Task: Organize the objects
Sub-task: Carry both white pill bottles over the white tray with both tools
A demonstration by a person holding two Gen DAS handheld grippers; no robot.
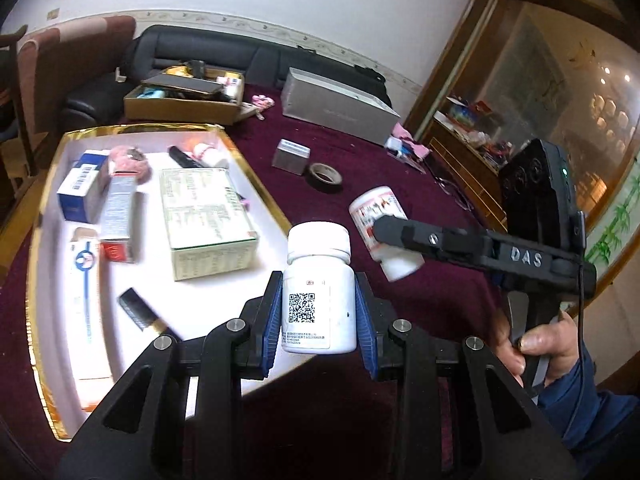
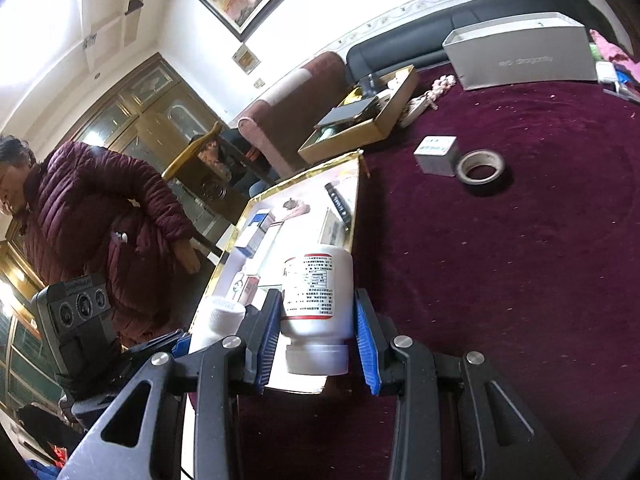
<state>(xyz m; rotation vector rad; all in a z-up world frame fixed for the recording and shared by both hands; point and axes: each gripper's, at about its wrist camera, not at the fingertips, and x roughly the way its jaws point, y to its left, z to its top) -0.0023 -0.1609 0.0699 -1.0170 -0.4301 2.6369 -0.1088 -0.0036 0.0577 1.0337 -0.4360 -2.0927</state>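
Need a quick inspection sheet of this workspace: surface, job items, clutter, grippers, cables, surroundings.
Surface: maroon tablecloth, crumbs scattered.
Job's things: gold-rimmed tray holding medicine boxes; QR-code bottle; red-label bottle.
Clutter: tape roll, small grey box, cardboard box, silver box.
Grippers: left gripper shut on the QR-code bottle, cap up; right gripper shut on the red-label bottle, cap toward the camera.
Cables: black cable on the right gripper's handle.
Surroundings: black sofa, person in maroon jacket beside the table.
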